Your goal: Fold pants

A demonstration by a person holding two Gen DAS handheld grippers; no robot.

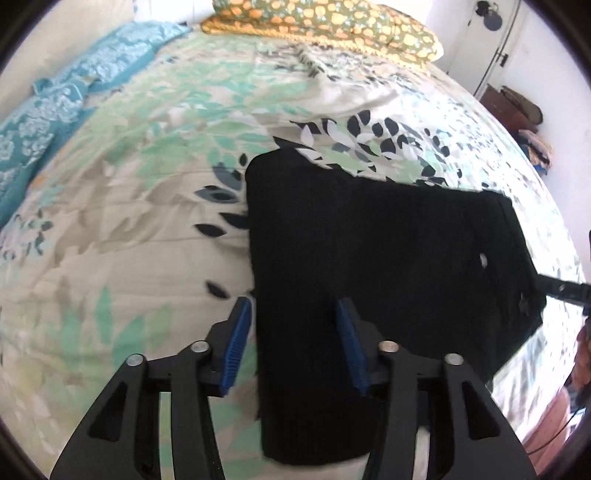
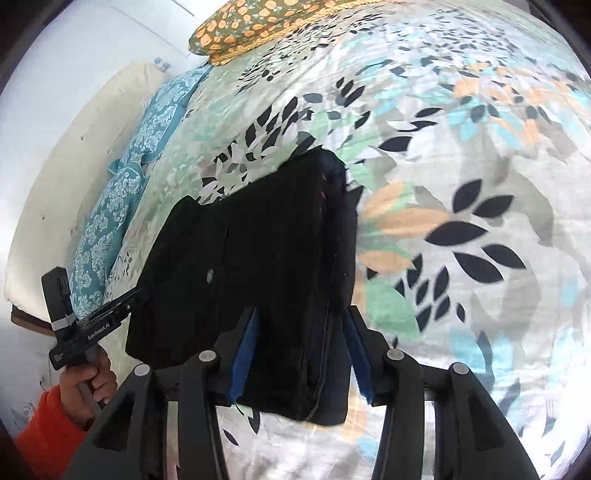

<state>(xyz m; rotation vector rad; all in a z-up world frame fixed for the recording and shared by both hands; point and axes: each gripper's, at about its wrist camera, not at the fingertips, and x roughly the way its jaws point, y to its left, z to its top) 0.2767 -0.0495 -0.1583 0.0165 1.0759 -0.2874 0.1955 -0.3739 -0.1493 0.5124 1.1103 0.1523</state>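
**Ana:** The black pants lie flat on the leaf-print bed cover, already doubled into a compact block, well short of the orange-patterned pillow at the far end.

**Ben:** And both tools are spread wide. The left tool hangs over the near end of the fabric with its blue pads parted, gripping nothing. One pad sits over the cover, the other over the cloth.

**Ana:** Same on the other side. The right tool is released too, straddling the edge where the layers stack.

**Ben:** Looks close to finished, I'd say. One more fold, or just a tidy-up.

**Ana:** If another fold is coming, the trick would be pinching all the layers at the near corners together. Catch only the top one and the stack peels apart.

**Ben:** And lift both corners evenly, so the edge lands square.

**Ana:** The person's hand, orange sleeve, shows at the edge of the right view holding the left tool's handle.
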